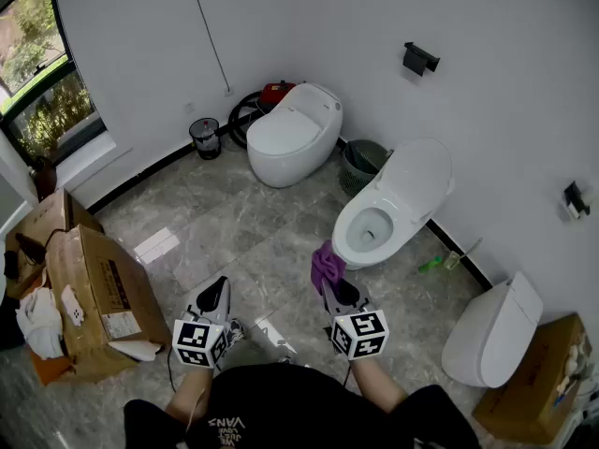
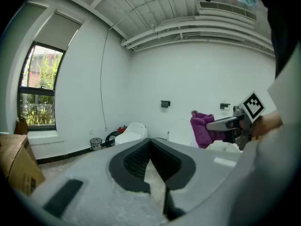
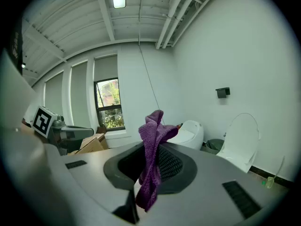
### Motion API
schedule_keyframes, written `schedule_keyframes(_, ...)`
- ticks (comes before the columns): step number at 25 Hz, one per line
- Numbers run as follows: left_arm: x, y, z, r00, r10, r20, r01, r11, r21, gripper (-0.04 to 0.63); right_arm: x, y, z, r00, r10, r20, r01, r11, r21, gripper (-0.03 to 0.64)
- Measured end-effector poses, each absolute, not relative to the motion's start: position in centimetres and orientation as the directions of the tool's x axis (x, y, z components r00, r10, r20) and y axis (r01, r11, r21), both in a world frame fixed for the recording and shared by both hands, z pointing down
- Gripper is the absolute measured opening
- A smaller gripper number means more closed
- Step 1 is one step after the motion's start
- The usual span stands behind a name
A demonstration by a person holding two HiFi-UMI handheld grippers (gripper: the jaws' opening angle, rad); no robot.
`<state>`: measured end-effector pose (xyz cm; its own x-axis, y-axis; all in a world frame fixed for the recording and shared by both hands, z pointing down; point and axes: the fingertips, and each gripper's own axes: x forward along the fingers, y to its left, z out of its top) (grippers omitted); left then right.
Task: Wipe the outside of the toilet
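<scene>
Right gripper (image 1: 337,290): clamped on the purple cloth (image 3: 151,160), and it's drooping out of the jaws.
Left gripper (image 1: 216,291): jaws together, tips seemingly touching, nothing held.
Toilet (image 1: 348,249): lid up, just ahead of the cloth, a shade right.
Axis: bowl end nearest, lid back toward the wall.
Nearer: right gripper, easily.

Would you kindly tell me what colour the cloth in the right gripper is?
Purple; the cloth shows best in the right gripper view.
</scene>
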<state>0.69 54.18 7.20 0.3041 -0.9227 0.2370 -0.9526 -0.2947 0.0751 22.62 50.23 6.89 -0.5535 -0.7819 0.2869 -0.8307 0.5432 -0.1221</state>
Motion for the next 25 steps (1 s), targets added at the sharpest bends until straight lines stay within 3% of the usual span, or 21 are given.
schedule_keyframes(10, -1.6, 49.1, 8.2, 0.392, -0.894, 0.219, -0.920, -0.381, 0.092, -0.002, 19.1, 45.5, 7.2, -0.555, -0.790, 0.260, -0.831, 0.540, -0.132, 0.060)
schedule_keyframes(25, -11.6, 30.0, 9.0, 0.526, -0.811, 0.255, -0.849, -0.516, 0.111, -0.002, 9.5, 28.8, 8.0, -0.406, -0.867, 0.291, -0.914, 0.380, -0.141, 0.060)
